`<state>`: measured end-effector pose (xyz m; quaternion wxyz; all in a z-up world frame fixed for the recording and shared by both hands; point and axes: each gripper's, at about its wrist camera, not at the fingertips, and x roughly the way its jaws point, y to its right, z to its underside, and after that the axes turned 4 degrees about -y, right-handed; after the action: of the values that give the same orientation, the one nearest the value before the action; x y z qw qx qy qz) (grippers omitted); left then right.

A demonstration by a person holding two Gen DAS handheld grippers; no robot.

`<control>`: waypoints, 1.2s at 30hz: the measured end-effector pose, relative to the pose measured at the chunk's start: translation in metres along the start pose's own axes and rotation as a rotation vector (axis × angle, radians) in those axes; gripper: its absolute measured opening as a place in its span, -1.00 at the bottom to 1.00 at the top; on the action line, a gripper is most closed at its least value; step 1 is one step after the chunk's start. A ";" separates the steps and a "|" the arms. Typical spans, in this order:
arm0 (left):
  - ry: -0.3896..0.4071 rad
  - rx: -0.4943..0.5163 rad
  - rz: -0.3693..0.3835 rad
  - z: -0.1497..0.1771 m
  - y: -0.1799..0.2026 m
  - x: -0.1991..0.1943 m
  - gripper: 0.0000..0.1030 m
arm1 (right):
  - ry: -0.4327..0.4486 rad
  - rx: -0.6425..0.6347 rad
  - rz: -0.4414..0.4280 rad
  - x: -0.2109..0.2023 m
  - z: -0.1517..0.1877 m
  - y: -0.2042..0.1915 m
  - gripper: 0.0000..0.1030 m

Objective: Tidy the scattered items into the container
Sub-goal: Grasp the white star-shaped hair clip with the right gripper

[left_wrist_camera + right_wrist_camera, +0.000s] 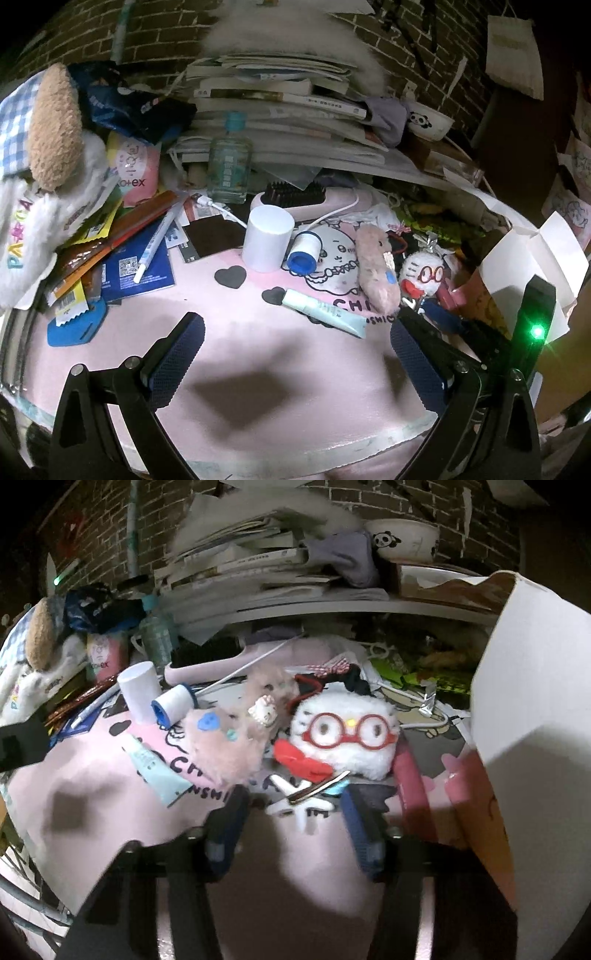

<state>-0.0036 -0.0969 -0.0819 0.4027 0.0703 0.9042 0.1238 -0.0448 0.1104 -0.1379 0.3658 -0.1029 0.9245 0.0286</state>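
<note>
My right gripper point(295, 812) hangs low over the pink mat point(110, 812). A small white aeroplane-shaped clip point(299, 799) lies between its blue fingertips; the view is blurred and I see a slim gap at the left pad. Just behind the clip sits a white plush with red glasses point(347, 734) point(424, 273), with a pink fuzzy plush point(229, 746) point(376, 269) to its left. The open white cardboard box point(535, 701) point(517, 266) stands on the right. My left gripper point(295, 362) is open over bare mat, holding nothing. A pale teal tube point(325, 312) lies beyond it.
A white cylinder point(267, 240) and a blue-capped roll point(304, 251) sit mid-mat. Behind are a clear bottle point(229, 166), a pink brush point(295, 201), stacked books point(277, 110) and a panda bowl point(428, 122). Packets and a pen point(155, 240) clutter the left. The table's front edge point(295, 446) is close.
</note>
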 end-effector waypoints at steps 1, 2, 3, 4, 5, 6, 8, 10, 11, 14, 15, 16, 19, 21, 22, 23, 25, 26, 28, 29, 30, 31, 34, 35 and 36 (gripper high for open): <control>0.001 -0.002 0.002 0.000 0.000 0.000 0.96 | 0.008 0.003 -0.004 -0.001 0.001 0.001 -0.31; 0.001 -0.002 0.003 0.001 0.000 0.000 0.96 | 0.015 0.003 -0.005 -0.001 0.002 0.002 -0.38; -0.001 -0.001 0.003 0.001 -0.001 0.000 0.96 | 0.021 0.003 -0.007 -0.002 0.002 0.002 -0.38; -0.002 0.000 0.001 0.002 -0.001 0.000 0.96 | 0.026 0.003 -0.012 -0.002 0.003 0.002 -0.38; -0.003 0.001 0.001 0.002 0.000 -0.001 0.96 | 0.031 0.001 -0.014 -0.003 0.005 0.002 -0.38; -0.003 0.001 0.001 0.003 0.000 -0.001 0.96 | 0.036 -0.001 -0.018 -0.004 0.006 0.001 -0.38; -0.003 -0.002 0.004 0.003 0.000 -0.001 0.96 | 0.042 -0.002 -0.039 -0.008 0.008 0.001 -0.38; -0.003 -0.003 0.003 0.003 -0.001 -0.001 0.96 | 0.050 -0.008 -0.054 -0.012 0.012 -0.002 -0.38; -0.005 -0.002 0.001 0.003 -0.001 -0.001 0.96 | 0.057 -0.019 -0.056 -0.015 0.014 -0.004 -0.38; -0.007 -0.007 -0.024 0.005 -0.004 -0.002 0.96 | 0.069 -0.059 -0.075 -0.023 0.019 -0.015 -0.38; -0.006 -0.010 -0.033 0.006 -0.005 -0.004 0.96 | 0.076 -0.078 -0.082 -0.026 0.020 -0.020 -0.39; -0.006 -0.015 -0.039 0.007 -0.006 -0.005 0.96 | 0.088 -0.101 -0.087 -0.030 0.022 -0.026 -0.39; -0.003 -0.030 -0.042 0.011 -0.011 -0.009 0.96 | 0.110 -0.159 -0.092 -0.035 0.023 -0.042 -0.39; -0.003 -0.035 -0.042 0.013 -0.013 -0.011 0.96 | 0.098 -0.168 -0.105 -0.035 0.024 -0.048 -0.39; -0.003 -0.035 -0.043 0.014 -0.014 -0.011 0.96 | 0.080 -0.171 -0.107 -0.034 0.025 -0.050 -0.39; -0.005 -0.035 -0.044 0.014 -0.014 -0.012 0.96 | 0.063 -0.171 -0.108 -0.032 0.026 -0.050 -0.39; -0.007 -0.035 -0.043 0.014 -0.014 -0.011 0.96 | 0.050 -0.161 -0.105 -0.030 0.031 -0.048 -0.39; -0.007 -0.034 -0.041 0.014 -0.014 -0.011 0.96 | 0.059 -0.158 -0.098 -0.032 0.033 -0.046 -0.39; -0.004 -0.029 -0.038 0.013 -0.013 -0.011 0.96 | 0.072 -0.161 -0.066 -0.034 0.036 -0.044 -0.35; -0.004 -0.025 -0.036 0.013 -0.011 -0.011 0.96 | 0.076 -0.159 -0.052 -0.034 0.037 -0.042 -0.11; -0.005 -0.021 -0.035 0.012 -0.010 -0.010 0.96 | 0.081 -0.153 -0.046 -0.034 0.037 -0.041 0.07; -0.005 -0.019 -0.035 0.012 -0.009 -0.010 0.96 | 0.085 -0.146 -0.051 -0.034 0.036 -0.039 0.07; -0.006 -0.020 -0.034 0.012 -0.008 -0.010 0.96 | 0.081 -0.144 -0.050 -0.030 0.034 -0.039 0.07; -0.008 -0.021 -0.035 0.012 -0.007 -0.009 0.96 | 0.086 -0.145 -0.046 -0.029 0.033 -0.040 0.06; -0.010 -0.024 -0.037 0.012 -0.007 -0.009 0.96 | 0.088 -0.147 -0.046 -0.028 0.032 -0.040 -0.05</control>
<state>0.0110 -0.1041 -0.0853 0.4104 0.0492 0.9017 0.1268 0.0050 0.0797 -0.1413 0.3170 -0.1518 0.9325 0.0835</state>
